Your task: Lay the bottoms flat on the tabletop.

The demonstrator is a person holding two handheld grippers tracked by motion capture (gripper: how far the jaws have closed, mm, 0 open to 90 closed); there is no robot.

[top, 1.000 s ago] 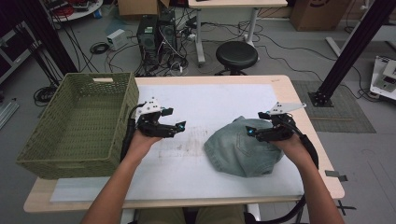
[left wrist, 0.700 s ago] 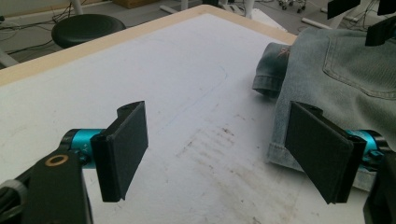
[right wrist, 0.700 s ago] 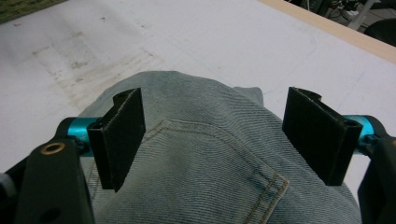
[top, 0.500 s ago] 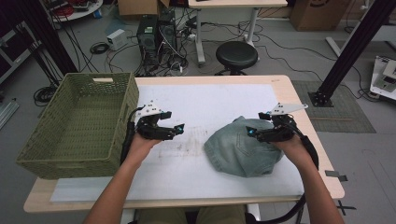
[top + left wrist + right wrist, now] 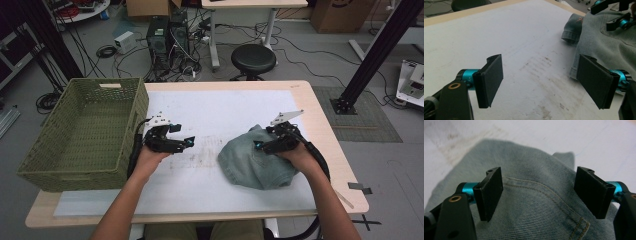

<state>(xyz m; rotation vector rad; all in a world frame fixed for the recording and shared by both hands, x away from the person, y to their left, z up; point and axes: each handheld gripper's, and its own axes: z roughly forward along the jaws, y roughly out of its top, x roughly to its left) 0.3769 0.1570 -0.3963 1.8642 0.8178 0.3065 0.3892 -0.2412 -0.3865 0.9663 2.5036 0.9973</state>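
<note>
A crumpled pair of light-blue denim shorts lies on the white mat right of the table's middle. My right gripper hovers open just over the denim, a pocket seam showing between its jaws. My left gripper is open above bare stained mat, left of the shorts, with nothing between its jaws. In the left gripper view the shorts lie ahead to the right, and the right gripper hangs over them.
A green woven basket stands at the table's left edge, beside my left hand. The mat carries brown stains near its middle. Behind the table are a black stool, computer towers and floor cables.
My left gripper has slid slightly right, toward the shorts. My right gripper has stayed over the denim, almost still.
</note>
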